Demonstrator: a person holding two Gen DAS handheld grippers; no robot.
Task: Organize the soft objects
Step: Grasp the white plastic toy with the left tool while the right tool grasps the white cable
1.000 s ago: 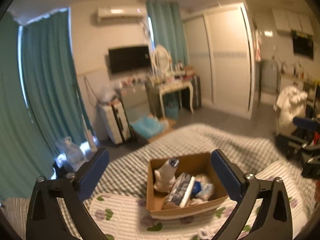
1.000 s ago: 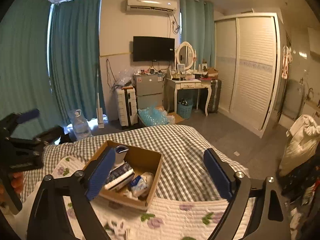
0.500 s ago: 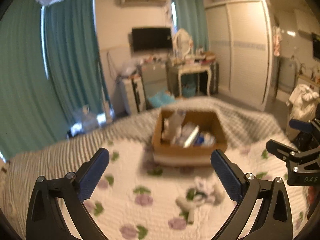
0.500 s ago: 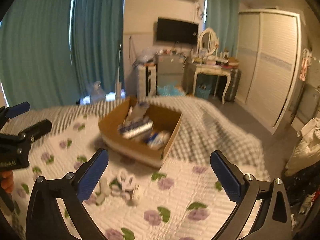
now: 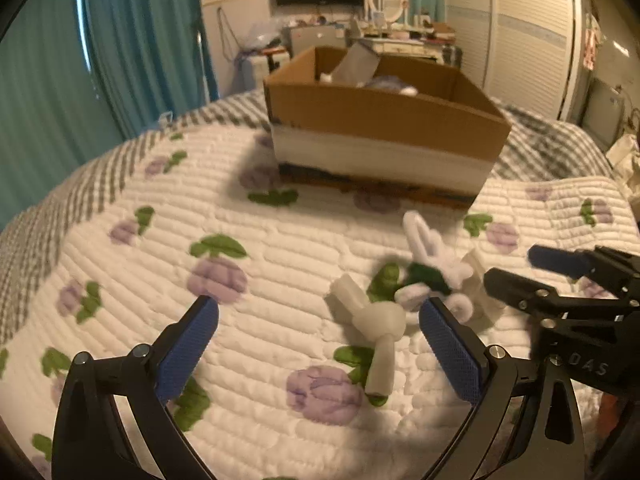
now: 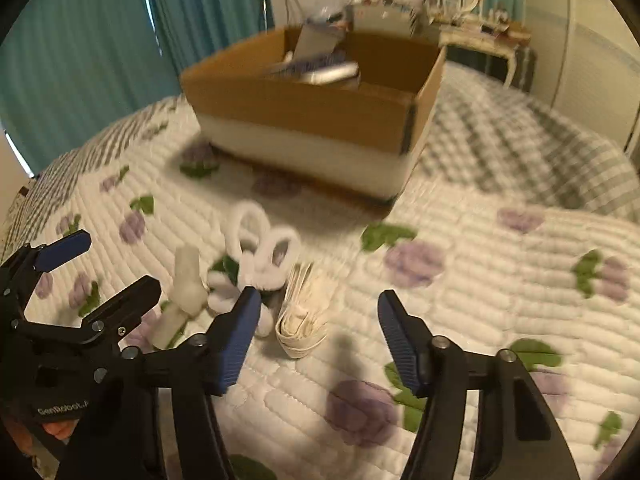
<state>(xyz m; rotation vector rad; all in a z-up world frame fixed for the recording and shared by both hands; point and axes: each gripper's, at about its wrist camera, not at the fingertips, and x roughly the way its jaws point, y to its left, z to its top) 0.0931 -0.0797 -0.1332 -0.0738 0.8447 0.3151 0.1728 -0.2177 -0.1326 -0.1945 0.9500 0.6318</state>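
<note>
Both wrist cams low, close over quilt, facing box; share toys

Lighting: warm, dim, yellowish indoor tone was recorded in both views. Daylight was admitted in a thin strip beside the teal curtains. Soft shadows were cast on the quilt beneath the cardboard box. Motion blur was noted throughout, strongest on the box and background furniture. Fisheye bending and dark vignetted corners were observed at the edges.

Soft toys before box on quilt
</note>
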